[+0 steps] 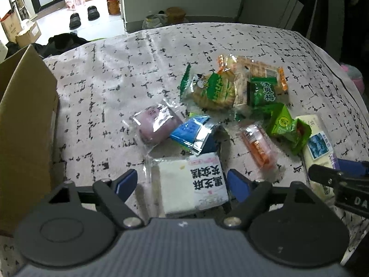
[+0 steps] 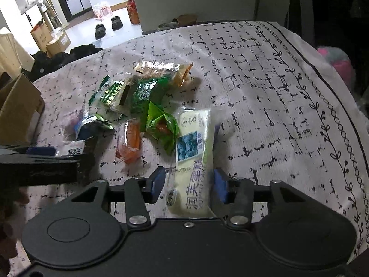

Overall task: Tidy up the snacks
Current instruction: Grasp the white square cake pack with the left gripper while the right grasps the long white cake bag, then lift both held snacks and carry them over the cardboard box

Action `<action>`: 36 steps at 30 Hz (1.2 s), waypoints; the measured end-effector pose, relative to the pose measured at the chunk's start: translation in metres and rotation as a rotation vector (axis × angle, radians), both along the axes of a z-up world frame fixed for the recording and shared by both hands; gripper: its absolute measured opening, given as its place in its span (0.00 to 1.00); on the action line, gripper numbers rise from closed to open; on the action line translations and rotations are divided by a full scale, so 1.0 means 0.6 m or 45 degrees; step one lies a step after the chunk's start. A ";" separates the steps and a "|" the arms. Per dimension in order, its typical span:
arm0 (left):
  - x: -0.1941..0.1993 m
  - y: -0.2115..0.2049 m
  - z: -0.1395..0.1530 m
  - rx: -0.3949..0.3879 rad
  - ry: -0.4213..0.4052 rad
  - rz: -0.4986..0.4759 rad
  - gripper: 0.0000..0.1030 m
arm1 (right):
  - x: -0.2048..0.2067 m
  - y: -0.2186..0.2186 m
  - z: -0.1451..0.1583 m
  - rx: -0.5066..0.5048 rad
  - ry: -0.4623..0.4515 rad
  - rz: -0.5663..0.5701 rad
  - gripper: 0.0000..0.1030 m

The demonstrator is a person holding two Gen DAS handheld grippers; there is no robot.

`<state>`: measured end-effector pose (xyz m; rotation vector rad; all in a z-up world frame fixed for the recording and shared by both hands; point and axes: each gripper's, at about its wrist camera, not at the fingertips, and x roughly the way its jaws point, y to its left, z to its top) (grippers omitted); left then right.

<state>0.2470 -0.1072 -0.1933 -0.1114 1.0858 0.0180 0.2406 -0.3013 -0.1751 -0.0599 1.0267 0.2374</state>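
Left gripper [image 1: 182,183] released, jaws straddling white cake packet [image 1: 191,184] for a pickup; right gripper [image 2: 190,184] likewise unclenched astride cream cake packet [image 2: 192,159]; cardboard box [image 1: 25,124] waits alongside

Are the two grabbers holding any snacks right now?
No. The left gripper straddles the white cake packet, the right gripper the cream cake packet, with gaps beside the jaws.
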 end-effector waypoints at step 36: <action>-0.059 0.058 0.080 -0.055 -0.216 -0.010 0.52 | -0.013 -0.035 0.066 0.158 -0.087 -0.118 0.28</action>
